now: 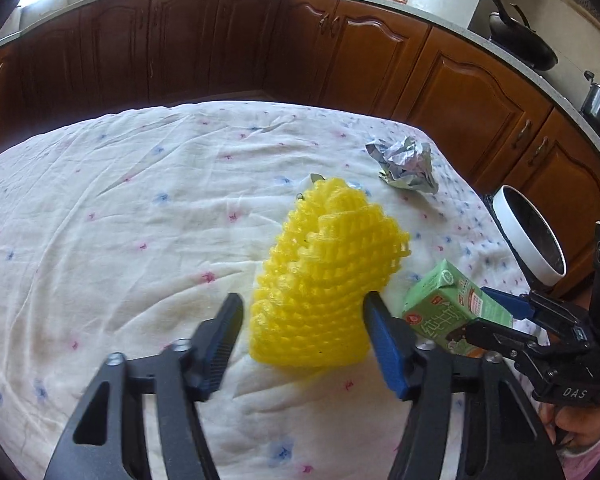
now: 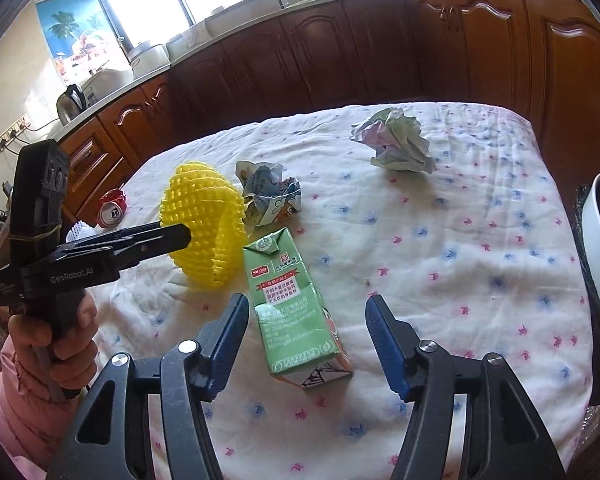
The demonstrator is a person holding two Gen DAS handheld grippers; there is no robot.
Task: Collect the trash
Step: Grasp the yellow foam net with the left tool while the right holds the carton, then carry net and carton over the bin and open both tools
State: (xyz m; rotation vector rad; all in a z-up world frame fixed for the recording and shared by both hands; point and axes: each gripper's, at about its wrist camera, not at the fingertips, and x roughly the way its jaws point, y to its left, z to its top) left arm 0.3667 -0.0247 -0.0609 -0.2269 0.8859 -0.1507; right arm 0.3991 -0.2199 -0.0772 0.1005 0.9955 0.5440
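A yellow foam net (image 1: 324, 272) stands curled on the flowered tablecloth (image 1: 120, 220). My left gripper (image 1: 305, 299) is open around its lower part: the right finger touches the net, and a sliver of cloth shows beside the left finger. In the right wrist view one left finger (image 2: 168, 240) rests against the net (image 2: 204, 216). A green milk carton (image 2: 296, 308) lies on the cloth between the fingers of my open right gripper (image 2: 308, 300), close to the left finger, with a wide gap on the right. The left wrist view shows the carton (image 1: 448, 300) inside the right gripper (image 1: 480, 308).
A crumpled foil wrapper (image 2: 396, 144) lies at the far side of the table and a crumpled printed wrapper (image 2: 268, 196) behind the net. A red can (image 2: 114, 208) and a white foam net (image 2: 78, 234) sit at the left edge. A white bin (image 1: 528, 236) stands off the right edge.
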